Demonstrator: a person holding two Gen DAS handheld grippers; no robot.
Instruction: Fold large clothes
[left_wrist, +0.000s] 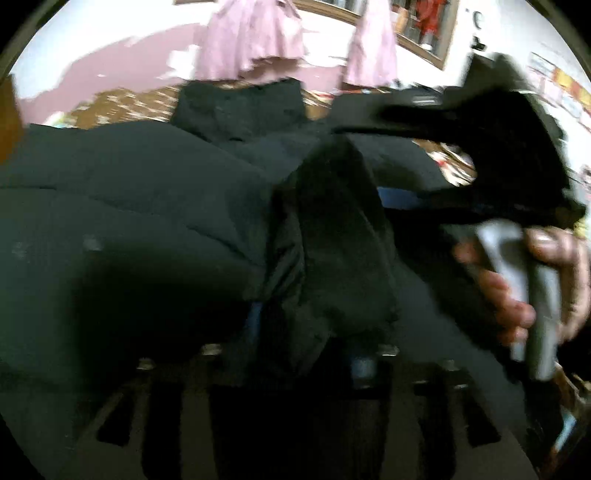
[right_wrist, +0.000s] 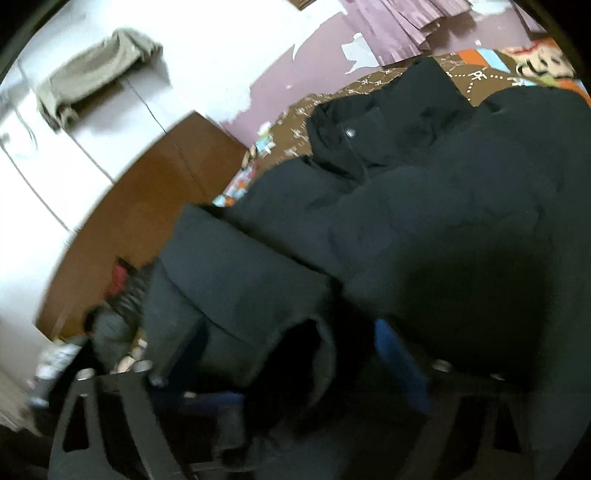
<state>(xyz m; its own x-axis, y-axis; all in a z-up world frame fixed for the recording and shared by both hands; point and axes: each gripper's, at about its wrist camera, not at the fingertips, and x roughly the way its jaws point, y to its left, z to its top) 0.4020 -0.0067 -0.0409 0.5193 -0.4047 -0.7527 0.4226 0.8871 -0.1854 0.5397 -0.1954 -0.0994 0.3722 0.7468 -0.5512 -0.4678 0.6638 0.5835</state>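
Fabric of the black quilted puffer jacket, spread on the brown patterned bedspread, is clamped in the left gripper and in the right gripper.

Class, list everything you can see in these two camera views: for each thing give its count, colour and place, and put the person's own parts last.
jacket: one, black, puffy, spread on the bed, a fold between each gripper's fingers
bedspread: one, brown with a white pattern, under the jacket
curtains: two, pink, hanging beyond the bed
wardrobe: one, brown side panel, beside the bed
cloth: one, beige, lying on the white surface
left gripper: one, black, at the bottom of the left view, fabric between its fingers
right gripper: one, black, at right in the left view
hand: one, holding the right gripper's grey handle
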